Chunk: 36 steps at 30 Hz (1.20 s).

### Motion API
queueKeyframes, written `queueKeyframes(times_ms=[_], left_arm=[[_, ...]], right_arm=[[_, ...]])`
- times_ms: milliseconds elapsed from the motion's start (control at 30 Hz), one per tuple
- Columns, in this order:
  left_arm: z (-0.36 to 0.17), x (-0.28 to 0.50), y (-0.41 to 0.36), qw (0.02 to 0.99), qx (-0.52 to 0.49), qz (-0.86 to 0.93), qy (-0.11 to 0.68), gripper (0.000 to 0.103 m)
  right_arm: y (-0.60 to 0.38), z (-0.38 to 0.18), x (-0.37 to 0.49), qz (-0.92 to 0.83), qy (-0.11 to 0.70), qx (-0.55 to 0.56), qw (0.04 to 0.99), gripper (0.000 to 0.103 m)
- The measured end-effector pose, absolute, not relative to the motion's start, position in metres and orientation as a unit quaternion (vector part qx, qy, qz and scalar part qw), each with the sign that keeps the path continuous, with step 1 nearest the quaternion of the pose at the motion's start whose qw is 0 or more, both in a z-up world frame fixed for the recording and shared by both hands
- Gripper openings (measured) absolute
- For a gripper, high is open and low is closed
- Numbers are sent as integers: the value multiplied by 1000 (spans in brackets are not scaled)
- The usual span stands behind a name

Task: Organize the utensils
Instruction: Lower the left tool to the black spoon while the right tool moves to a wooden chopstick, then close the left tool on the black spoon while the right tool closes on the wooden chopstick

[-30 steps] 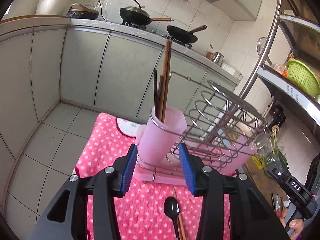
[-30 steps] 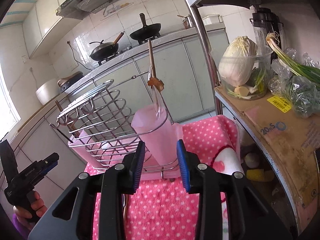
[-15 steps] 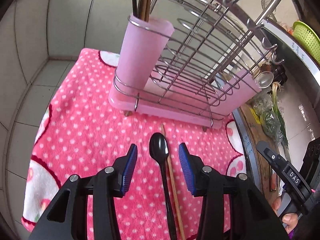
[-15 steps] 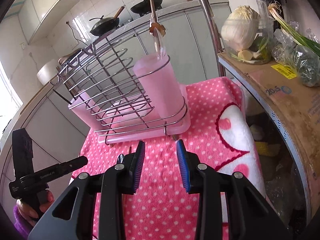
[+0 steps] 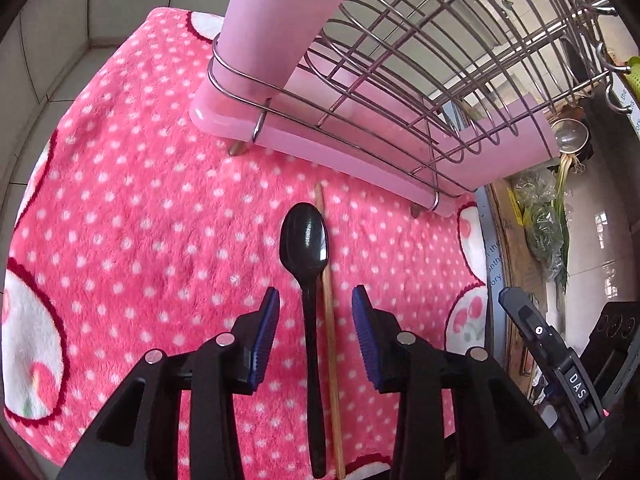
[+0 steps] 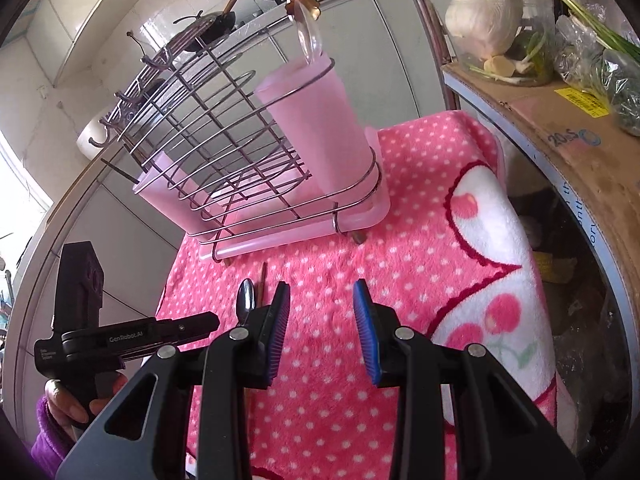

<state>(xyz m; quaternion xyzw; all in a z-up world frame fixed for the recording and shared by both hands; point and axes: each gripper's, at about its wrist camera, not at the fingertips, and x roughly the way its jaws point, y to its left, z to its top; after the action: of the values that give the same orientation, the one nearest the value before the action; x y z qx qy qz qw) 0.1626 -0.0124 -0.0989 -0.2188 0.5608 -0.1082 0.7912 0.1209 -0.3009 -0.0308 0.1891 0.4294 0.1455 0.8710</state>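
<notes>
A black spoon (image 5: 306, 264) lies on the pink dotted cloth (image 5: 132, 216) with a wooden chopstick (image 5: 329, 312) right beside it. My left gripper (image 5: 315, 312) is open, its blue pads on either side of the spoon handle and chopstick, low over the cloth. Behind stands a wire dish rack (image 5: 420, 64) on a pink tray with a pink utensil cup (image 5: 280, 20). My right gripper (image 6: 322, 322) is open and empty above the cloth, right of the spoon (image 6: 245, 300) and chopstick (image 6: 262, 280). The rack's other pink cup (image 6: 316, 120) holds a clear ladle.
A cardboard box (image 6: 560, 128) with cabbage and greens stands to the right of the cloth. Grey cabinet fronts (image 6: 400, 40) run behind the rack. The left gripper's body (image 6: 120, 336) shows at the left of the right wrist view.
My left gripper has tilted down from the rack and dropped close over the spoon and chopstick. My right gripper has also tilted down toward the cloth. Both stayed open.
</notes>
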Motion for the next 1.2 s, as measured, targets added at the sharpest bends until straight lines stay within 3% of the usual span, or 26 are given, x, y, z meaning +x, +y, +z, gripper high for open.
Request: queueKeyframes(times_ms=[200, 267, 400, 733, 1200], left_arm=[[-112, 172, -35, 790, -173, -99, 580, 33], [-117, 175, -39, 788, -169, -92, 585, 28], [-131, 181, -45, 782, -168, -79, 595, 9], [-114, 171, 0, 806, -171, -51, 564, 8], [-129, 176, 49, 772, -177, -68, 606, 9]], right_arm=[[-300, -38, 123, 147, 440, 192, 865, 33], [-298, -41, 124, 149, 445, 193, 862, 33], [-294, -46, 125, 151, 451, 189, 859, 33], [-253, -64, 139, 194, 500, 163, 828, 33], [-164, -80, 191, 214, 571, 93, 787, 33]])
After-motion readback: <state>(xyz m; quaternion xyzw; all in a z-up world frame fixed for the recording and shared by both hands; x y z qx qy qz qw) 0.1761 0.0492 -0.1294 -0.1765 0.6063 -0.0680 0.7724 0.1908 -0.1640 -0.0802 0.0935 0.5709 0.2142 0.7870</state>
